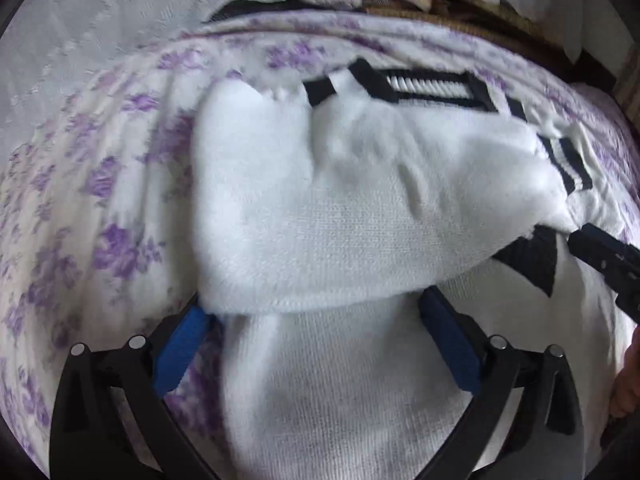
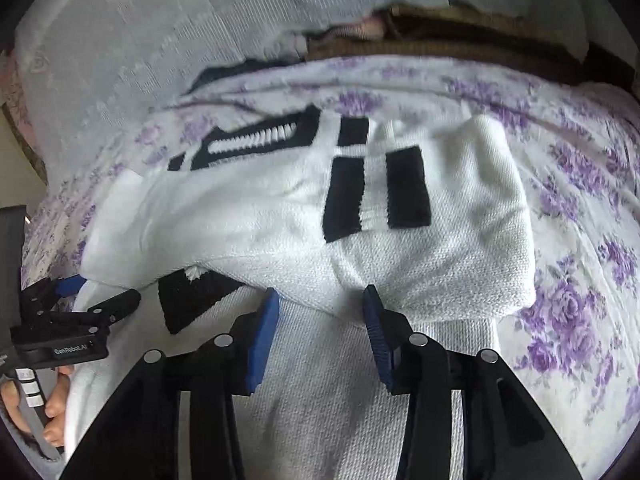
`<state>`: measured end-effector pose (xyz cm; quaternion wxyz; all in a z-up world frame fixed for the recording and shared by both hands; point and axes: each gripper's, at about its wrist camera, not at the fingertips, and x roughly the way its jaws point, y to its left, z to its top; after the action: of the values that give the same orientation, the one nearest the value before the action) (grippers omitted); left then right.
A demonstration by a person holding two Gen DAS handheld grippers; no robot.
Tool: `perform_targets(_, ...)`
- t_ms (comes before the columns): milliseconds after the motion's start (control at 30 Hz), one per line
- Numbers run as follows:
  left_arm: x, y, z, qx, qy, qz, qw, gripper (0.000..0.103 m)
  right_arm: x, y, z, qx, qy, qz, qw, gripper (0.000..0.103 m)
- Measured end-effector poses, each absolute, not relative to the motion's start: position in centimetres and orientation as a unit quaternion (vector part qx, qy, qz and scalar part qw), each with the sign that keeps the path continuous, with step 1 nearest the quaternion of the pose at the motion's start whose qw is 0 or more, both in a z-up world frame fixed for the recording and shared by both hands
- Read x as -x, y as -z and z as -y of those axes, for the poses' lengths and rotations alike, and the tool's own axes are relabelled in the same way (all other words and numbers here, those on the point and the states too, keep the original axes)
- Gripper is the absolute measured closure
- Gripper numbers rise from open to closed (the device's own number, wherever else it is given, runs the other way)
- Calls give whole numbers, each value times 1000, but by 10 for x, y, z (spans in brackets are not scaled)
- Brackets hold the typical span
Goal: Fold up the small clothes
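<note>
A white knitted garment with black stripes and a black-and-white ribbed band lies on a white bedspread printed with purple flowers, folded across itself so that one layer's edge rests over the lower layer, just ahead of both tools. The fold runs side to side, and the upper flap looks to have been laid down so its free edge meets the near half, which would halve the piece. At the far edge of the bedspread a pale patterned cloth and a brown woven heap sit behind the work.

On the left, the left gripper points steeply down at the fold's edge, its blue pads spread wide, one over the bedspread at the garment's left edge and the other over the knit. Nothing is pinched between them; the flap's corner lies just at the left pad's tip. The hand wraps the handle below the tool.

On the right, the right gripper tilts down likewise, its jaws parted on either side of a ridge in the folded edge, the pads not pressing the cloth. Both tools appear placed to release the flap rather than lift it.
</note>
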<state>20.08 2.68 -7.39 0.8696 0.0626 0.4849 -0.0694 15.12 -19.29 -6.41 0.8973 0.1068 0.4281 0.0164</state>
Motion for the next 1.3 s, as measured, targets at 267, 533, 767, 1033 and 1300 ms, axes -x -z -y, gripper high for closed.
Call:
perform_targets(267, -125, 59, -30, -58, 104, -467, 876, 5, -71, 40, 187, -118, -21, -396, 910, 45)
perform_targets(533, -74, 63, -36, -86, 87, -461, 879, 4, -30, 53, 193, -162, -12, -397, 903, 44)
perform_targets(767, -29, 54, -79, -12, 126, -468, 875, 4, 60, 41, 228, -225, -15, -306, 925, 42)
perform_targets(1033, 2, 63, -117, 78, 192, -484, 850, 5, 96, 65, 258, -311, -49, -321, 893, 42)
perform_targets(1300, -10, 75, -108, 110, 259, -516, 809, 4, 87, 78, 249, -322, -92, -364, 869, 42)
